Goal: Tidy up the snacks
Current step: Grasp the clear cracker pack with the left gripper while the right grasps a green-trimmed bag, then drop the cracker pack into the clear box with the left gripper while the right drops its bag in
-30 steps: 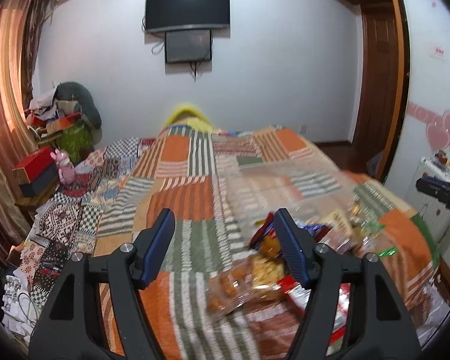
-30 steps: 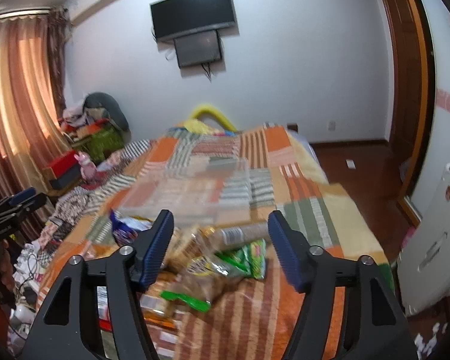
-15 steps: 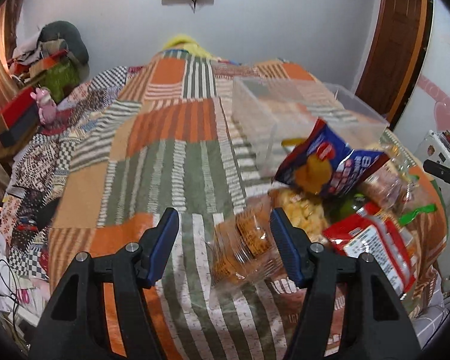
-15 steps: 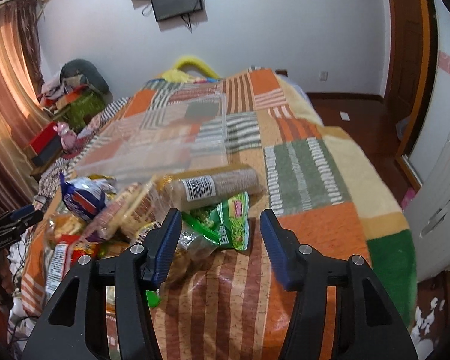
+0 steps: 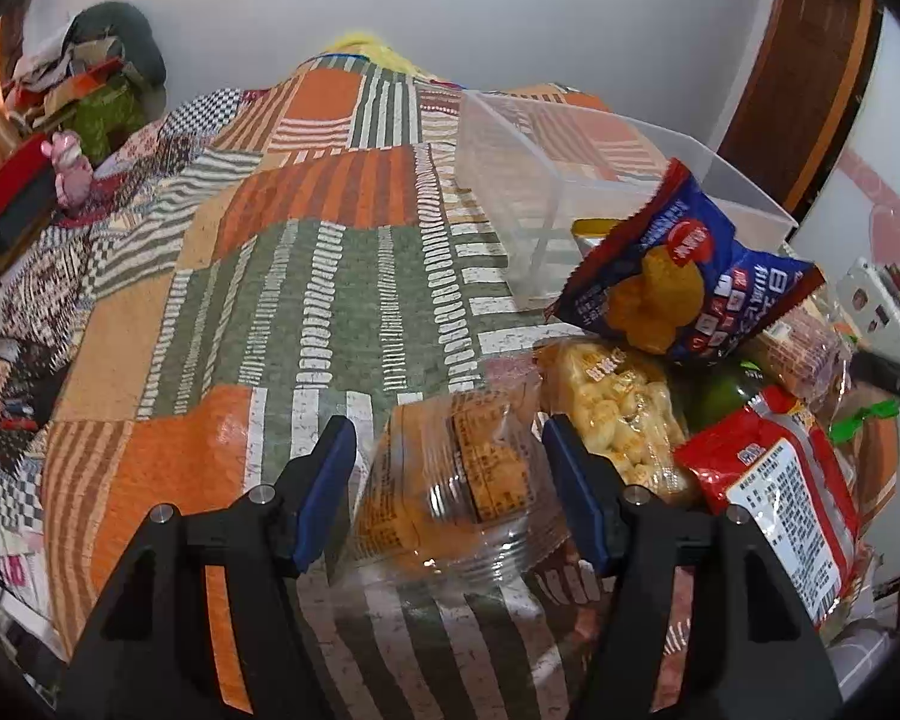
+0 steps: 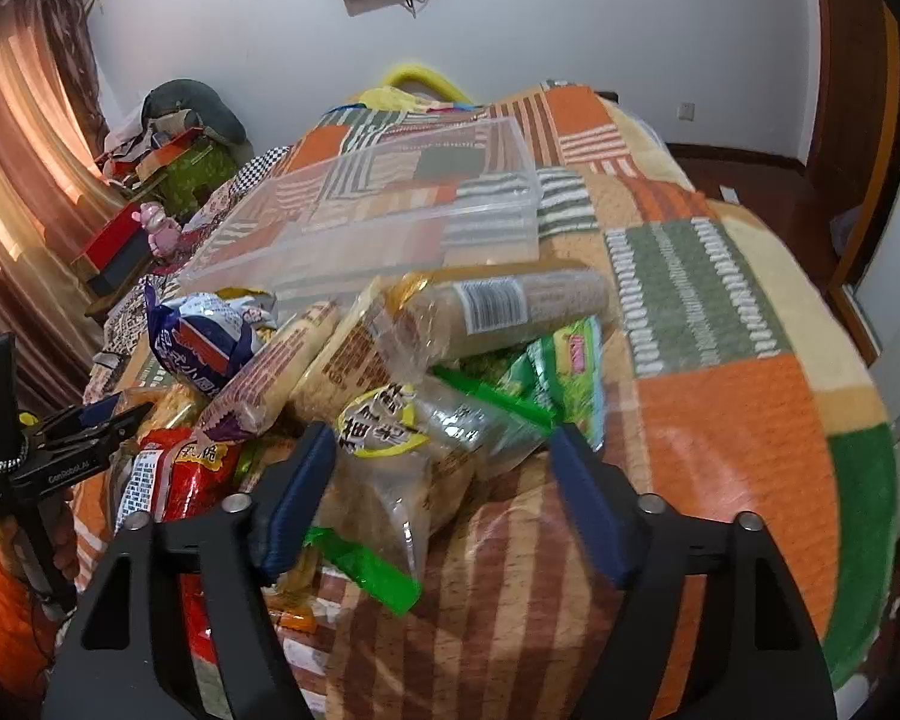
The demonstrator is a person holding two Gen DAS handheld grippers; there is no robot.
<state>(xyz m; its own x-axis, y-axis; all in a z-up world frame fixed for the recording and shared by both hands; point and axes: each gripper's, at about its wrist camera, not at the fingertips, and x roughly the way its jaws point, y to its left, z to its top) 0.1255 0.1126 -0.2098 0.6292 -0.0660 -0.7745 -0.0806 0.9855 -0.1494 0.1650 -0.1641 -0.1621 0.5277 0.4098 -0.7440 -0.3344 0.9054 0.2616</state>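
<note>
Cracker bag (image 5: 450, 480): light, crinkly, slippery, fragile; grip at seam. L gripper (image 5: 447, 477) wide open astride it, empty. R gripper (image 6: 444, 480) wide open, empty, over pile.

My left gripper (image 5: 447, 474): black angular frame, blue ribbed finger pads (image 5: 324, 489), silver screws at the joints. My right gripper (image 6: 444, 486): same black frame, blue pads (image 6: 588, 507), silver screws.

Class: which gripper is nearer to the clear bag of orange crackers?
Left. The left gripper is open around the clear bag of orange crackers. The right gripper is at the pile's opposite side, over a yellow-labelled packet.
</note>
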